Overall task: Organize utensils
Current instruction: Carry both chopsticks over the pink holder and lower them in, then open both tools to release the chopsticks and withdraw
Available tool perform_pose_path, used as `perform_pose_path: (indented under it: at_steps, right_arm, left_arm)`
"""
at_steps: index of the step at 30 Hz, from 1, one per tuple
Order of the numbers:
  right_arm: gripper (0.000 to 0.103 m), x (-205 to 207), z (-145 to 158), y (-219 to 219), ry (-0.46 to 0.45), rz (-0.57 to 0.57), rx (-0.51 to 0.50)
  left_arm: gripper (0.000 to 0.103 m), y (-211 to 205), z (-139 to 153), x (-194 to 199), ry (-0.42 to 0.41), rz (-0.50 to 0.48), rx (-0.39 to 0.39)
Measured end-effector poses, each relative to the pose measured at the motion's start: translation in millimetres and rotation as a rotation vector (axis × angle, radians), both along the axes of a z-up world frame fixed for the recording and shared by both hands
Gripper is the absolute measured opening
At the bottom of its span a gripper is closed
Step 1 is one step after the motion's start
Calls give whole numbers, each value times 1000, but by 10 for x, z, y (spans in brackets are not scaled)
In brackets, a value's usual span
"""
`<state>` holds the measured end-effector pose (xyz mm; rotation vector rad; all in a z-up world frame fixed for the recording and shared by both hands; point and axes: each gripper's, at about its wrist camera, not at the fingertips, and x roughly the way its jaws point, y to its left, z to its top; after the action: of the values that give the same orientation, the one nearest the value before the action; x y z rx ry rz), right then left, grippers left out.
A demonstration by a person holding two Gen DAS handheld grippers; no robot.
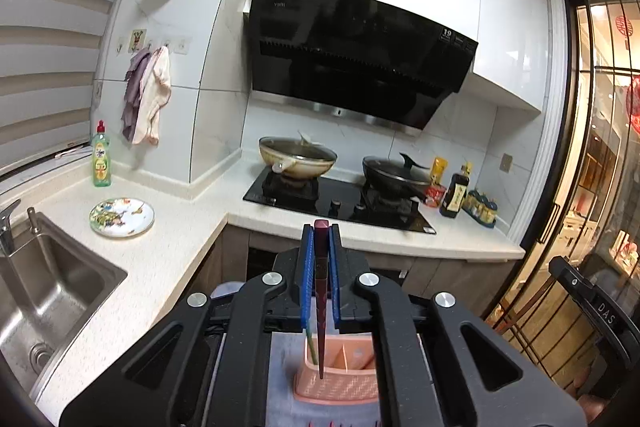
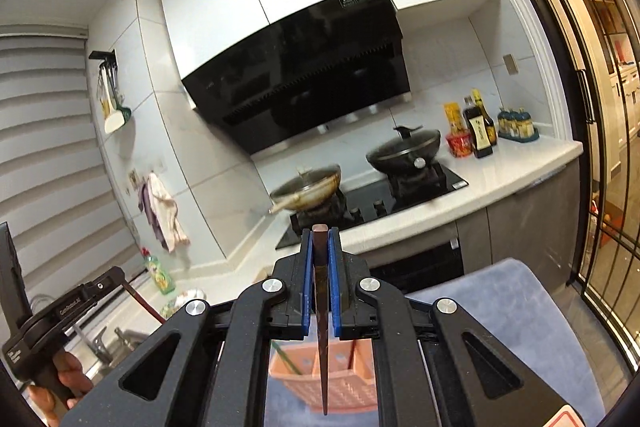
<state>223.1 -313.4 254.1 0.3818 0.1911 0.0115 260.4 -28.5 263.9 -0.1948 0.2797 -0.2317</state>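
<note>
Pink plastic holder (image 1: 340, 379), slotted and partitioned, on grey-blue cloth (image 2: 520, 315); a green stick already inside. Left gripper (image 1: 321, 227) fingers pinch one dark reddish chopstick (image 1: 321, 307), tip at the compartment. Right gripper (image 2: 320, 231) pinches its chopstick (image 2: 322, 327) above the holder. Both not yet released.

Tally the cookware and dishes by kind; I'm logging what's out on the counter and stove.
Woks on the stove: 2, beige and black
Plates on the counter: 1
Pink utensil baskets: 1
Total: 4
</note>
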Motion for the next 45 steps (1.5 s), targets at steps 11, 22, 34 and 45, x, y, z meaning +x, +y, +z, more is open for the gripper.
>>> perform_pose_path:
  at_steps: [11, 22, 34, 45]
  right_arm:
    - [7, 773, -397, 56, 79, -3, -9]
    - [12, 879, -910, 195, 190, 27, -91]
    - [47, 117, -797, 214, 164, 38, -115]
    - [54, -886, -1272, 382, 270, 68, -168]
  left_arm:
    - [7, -246, -380, 605, 79, -23, 19]
    - [10, -270, -892, 739, 184, -38, 51]
    - [55, -100, -957, 174, 184, -10, 94]
    - [59, 93, -1470, -575, 281, -9, 149]
